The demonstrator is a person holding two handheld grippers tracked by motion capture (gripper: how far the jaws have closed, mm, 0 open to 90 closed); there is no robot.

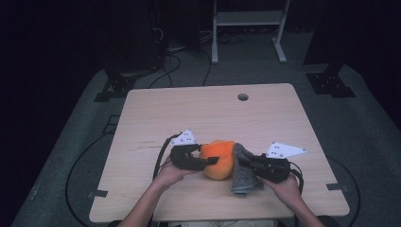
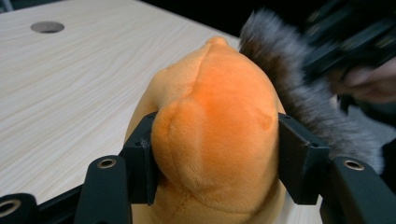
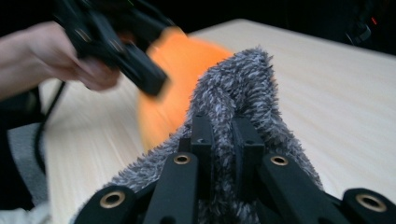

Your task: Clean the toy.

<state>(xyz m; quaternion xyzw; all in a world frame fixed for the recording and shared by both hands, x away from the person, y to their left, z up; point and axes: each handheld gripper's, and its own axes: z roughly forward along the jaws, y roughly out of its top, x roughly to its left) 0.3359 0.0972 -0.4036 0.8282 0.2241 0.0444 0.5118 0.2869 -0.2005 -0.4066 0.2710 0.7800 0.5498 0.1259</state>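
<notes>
An orange plush toy [image 1: 218, 158] rests on the wooden table [image 1: 189, 113] near the front middle. My left gripper [image 1: 208, 161] comes at it from the left and is shut on it. In the left gripper view both pads squeeze the plush toy [image 2: 215, 126] at its sides. A grey fuzzy cloth [image 1: 243, 172] lies against the toy's right side. My right gripper [image 1: 250, 163] is shut on a fold of it. In the right gripper view the cloth [image 3: 238, 88] bunches up between the nearly closed jaws of that gripper [image 3: 223, 135], with the plush toy [image 3: 180, 70] and left gripper [image 3: 140, 70] blurred behind.
A round cable hole [image 1: 243, 97] sits near the table's far edge. Behind the table stand a white metal frame [image 1: 248, 19] and dark equipment bases with cables on the grey floor. Bare tabletop stretches beyond the toy.
</notes>
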